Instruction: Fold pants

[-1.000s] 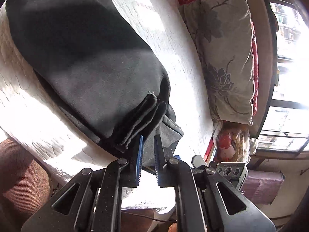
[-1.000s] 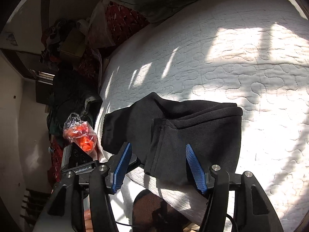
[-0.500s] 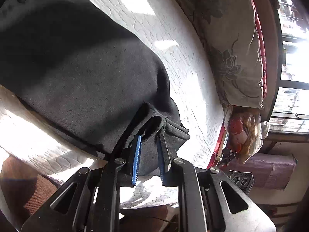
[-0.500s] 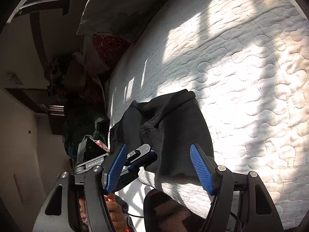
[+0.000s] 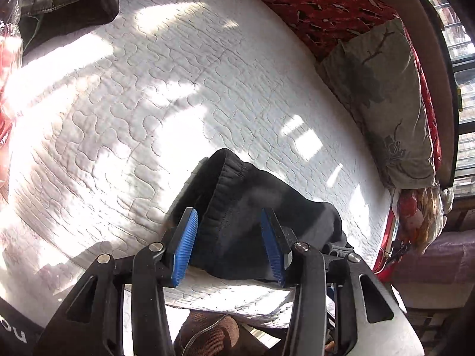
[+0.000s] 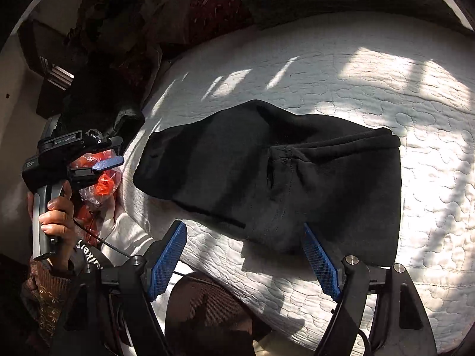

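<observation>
Right wrist view shows the black pants (image 6: 282, 178) folded into a flat bundle on the white bed (image 6: 371, 89), near its front edge. The right gripper (image 6: 246, 258) hangs just over that edge with its blue fingers (image 6: 167, 256) wide apart and opening, and nothing is held between them. Off the bed's left side, a hand (image 6: 56, 216) holds the left gripper (image 5: 228, 246). Its fingers are apart and opening too, above the waistband end of the pants, not pinching it. A grey pillow (image 5: 386, 103) lies at the bed's far edge.
</observation>
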`<state>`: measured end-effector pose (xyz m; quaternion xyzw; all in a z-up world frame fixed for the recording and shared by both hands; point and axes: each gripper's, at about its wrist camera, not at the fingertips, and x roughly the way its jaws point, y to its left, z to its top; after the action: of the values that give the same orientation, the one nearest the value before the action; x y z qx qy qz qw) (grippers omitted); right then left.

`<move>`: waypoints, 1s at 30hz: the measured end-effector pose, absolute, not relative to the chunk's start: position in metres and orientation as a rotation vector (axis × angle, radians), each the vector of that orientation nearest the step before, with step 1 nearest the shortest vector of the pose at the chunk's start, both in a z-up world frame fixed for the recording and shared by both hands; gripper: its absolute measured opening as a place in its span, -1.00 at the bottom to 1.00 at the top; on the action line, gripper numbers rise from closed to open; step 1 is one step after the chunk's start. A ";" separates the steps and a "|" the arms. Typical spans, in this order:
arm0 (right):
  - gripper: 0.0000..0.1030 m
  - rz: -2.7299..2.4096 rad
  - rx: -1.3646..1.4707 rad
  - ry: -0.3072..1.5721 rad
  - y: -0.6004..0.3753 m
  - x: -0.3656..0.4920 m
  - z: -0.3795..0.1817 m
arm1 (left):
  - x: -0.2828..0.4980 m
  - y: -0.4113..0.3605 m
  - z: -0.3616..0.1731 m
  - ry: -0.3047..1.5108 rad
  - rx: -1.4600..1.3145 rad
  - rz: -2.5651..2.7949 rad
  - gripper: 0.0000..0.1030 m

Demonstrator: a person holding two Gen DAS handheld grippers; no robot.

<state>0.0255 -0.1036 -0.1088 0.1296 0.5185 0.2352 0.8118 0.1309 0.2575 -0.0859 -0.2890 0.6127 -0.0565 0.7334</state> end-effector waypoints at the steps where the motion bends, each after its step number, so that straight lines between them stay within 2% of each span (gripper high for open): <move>1: 0.57 0.507 0.240 1.110 -0.090 0.024 -0.111 | 0.138 0.256 -0.094 1.369 -0.627 -0.146 -0.18; 11: 0.56 0.511 0.147 1.131 -0.024 0.021 -0.122 | 0.206 0.227 -0.138 1.508 -0.453 -0.369 -0.18; 19: 0.57 0.488 0.118 1.131 0.009 0.031 -0.123 | 0.229 0.197 -0.142 1.575 -0.226 -0.577 -0.12; 21: 0.57 0.491 0.120 1.135 0.018 0.034 -0.125 | 0.228 0.197 -0.142 1.577 -0.207 -0.633 -0.01; 25: 0.57 0.481 0.086 1.123 0.033 0.040 -0.123 | 0.214 0.190 -0.136 1.583 -0.155 -0.693 -0.01; 27: 0.56 0.469 0.055 1.104 0.042 0.041 -0.122 | 0.207 0.186 -0.131 1.600 -0.122 -0.703 -0.06; 29: 0.57 0.458 0.022 1.080 0.055 0.042 -0.120 | 0.204 0.186 -0.129 1.618 -0.103 -0.692 -0.28; 30: 0.57 0.453 -0.006 1.063 0.062 0.042 -0.119 | 0.204 0.188 -0.129 1.635 -0.112 -0.684 -0.30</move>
<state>0.0424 0.0623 -0.1191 -0.0028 0.5023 0.2140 0.8378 0.2037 0.1882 -0.1293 -0.0489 0.7141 -0.2990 0.6311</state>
